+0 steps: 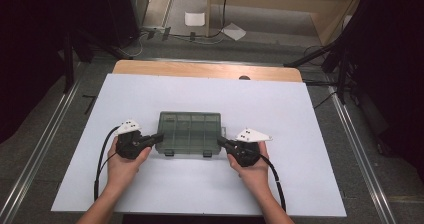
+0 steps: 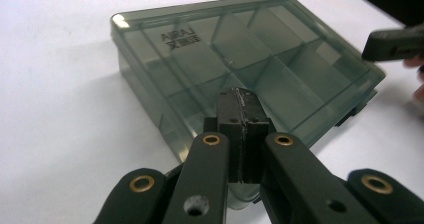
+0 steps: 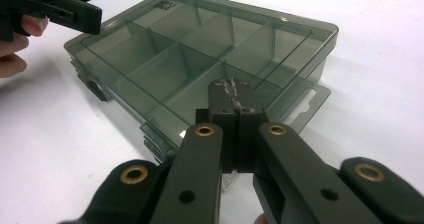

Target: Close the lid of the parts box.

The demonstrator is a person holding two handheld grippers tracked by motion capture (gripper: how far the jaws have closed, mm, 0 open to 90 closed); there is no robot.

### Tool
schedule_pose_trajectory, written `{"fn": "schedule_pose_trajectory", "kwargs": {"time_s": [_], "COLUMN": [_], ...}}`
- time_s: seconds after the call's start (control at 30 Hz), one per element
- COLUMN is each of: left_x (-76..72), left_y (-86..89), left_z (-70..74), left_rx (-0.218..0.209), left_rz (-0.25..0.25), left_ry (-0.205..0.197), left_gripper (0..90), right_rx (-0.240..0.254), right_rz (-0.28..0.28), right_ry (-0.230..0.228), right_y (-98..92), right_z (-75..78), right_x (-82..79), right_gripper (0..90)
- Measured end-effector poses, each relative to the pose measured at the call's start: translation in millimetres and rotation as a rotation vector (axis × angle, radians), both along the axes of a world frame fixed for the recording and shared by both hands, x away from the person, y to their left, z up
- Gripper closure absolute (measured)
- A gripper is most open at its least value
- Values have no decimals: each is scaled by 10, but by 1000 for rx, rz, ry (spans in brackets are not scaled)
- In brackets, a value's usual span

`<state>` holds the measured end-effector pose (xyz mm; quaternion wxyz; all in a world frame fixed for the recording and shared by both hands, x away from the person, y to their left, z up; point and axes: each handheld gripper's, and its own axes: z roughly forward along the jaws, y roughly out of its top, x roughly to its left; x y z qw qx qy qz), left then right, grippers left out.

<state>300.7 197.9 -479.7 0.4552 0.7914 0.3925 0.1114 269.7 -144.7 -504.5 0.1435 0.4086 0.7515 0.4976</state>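
Note:
A smoky-green see-through compartment box (image 1: 190,133) lies shut on the white board (image 1: 200,94), its dividers visible through the lid. My left gripper (image 1: 159,137) is at the box's left end with its jaws pressed together and nothing between them. My right gripper (image 1: 220,141) is at the box's right end, also shut and holding nothing. In the left gripper view the shut tips (image 2: 239,96) hover over the near edge of the box (image 2: 250,54), and the other gripper (image 2: 395,44) shows far right. In the right gripper view the shut tips (image 3: 234,91) sit over the box (image 3: 200,54) near its hang tab (image 3: 305,104).
The white board rests on a wooden table (image 1: 205,70) whose far edge shows behind it. Metal rails (image 1: 40,149) run along both sides. Cables and white items (image 1: 195,19) lie on the floor beyond, with dark stands (image 1: 340,59) at the corners.

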Motion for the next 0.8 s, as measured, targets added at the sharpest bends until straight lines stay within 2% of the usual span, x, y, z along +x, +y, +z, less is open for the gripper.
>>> {"fn": "schedule_pose_trajectory", "kwargs": {"time_s": [0.03,0.1,0.17,0.27,0.33,0.37,0.4,0.47,0.5,0.6,0.67,0.77,0.8], "left_x": [-17,-4,1,-14,-14,-16,-25,-48,-61,-98,-120,-141,-142], "left_y": [-28,-19,7,13,28,40,46,50,53,84,117,146,158], "left_z": [10,12,-11,2,9,13,14,6,-3,-14,-9,-8,-11], "left_rx": [20,-2,-29,-17,-18,-28,-28,-4,-8,-26,-48,-64,-70], "left_rz": [14,21,17,13,-7,-20,-25,-26,-24,-42,-48,-42,-51], "left_ry": [-11,14,13,11,11,8,-11,-69,-85,-99,-99,-87,-77], "left_gripper": [900,900,900,900,893,856,766,674,619,493,470,310,242], "right_rx": [-2,-2,2,1,11,14,17,17,15,12,16,-5,-21], "right_rz": [-2,-3,-3,3,6,10,14,25,31,27,26,-10,-15], "right_ry": [-5,-3,0,-2,7,8,10,7,0,-14,-11,-16,-20], "right_y": [7,7,1,-7,-17,-26,-34,-39,-41,-50,-69,-94,-107], "right_z": [0,1,1,3,7,6,6,12,12,12,2,-11,-16], "right_x": [-5,-5,2,6,5,7,7,-8,-12,-35,-50,-87,-97], "right_gripper": [900,900,900,900,900,900,873,788,740,529,390,148,98]}}
